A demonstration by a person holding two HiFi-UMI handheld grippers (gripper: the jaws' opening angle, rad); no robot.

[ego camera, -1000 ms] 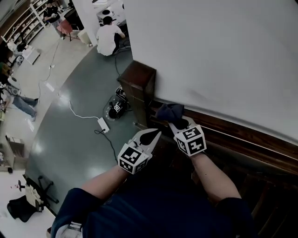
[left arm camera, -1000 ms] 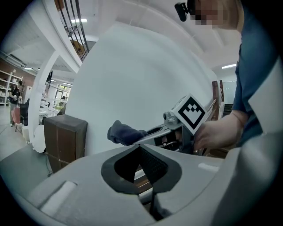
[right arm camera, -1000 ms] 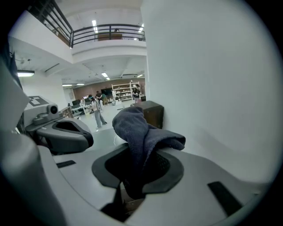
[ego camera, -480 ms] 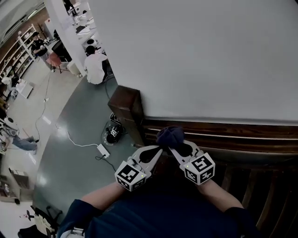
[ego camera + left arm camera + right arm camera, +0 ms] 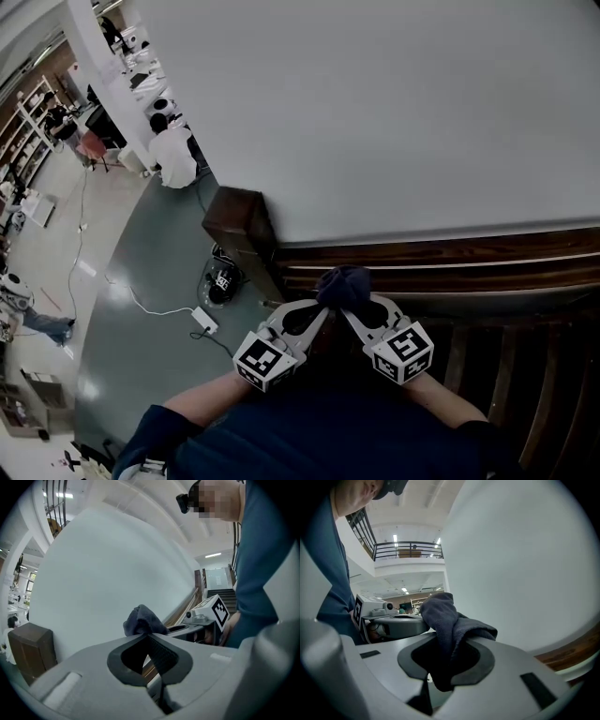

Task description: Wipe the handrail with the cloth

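Observation:
A dark blue cloth (image 5: 342,284) sits bunched on the dark wooden handrail (image 5: 469,262), a little right of the newel post (image 5: 234,220). My right gripper (image 5: 349,307) is shut on the cloth (image 5: 445,616), which hangs down through the right gripper's (image 5: 446,639) jaws. My left gripper (image 5: 319,305) is shut with nothing between its jaws, and its tips touch the cloth's left side. In the left gripper view the cloth (image 5: 140,619) bulges just beyond the left gripper (image 5: 144,635). The right gripper view shows the left gripper (image 5: 401,623) beside the cloth.
A white wall (image 5: 375,112) rises right behind the rail. Dark balusters (image 5: 525,375) stand below it at the right. On the floor to the left lie a round black device (image 5: 217,281), a power strip (image 5: 204,322) and cables. A seated person (image 5: 173,150) is farther off.
The left gripper has come in from apart to touch the cloth. The right gripper and cloth have shifted a little along the rail, away from the post. The head view has swung.

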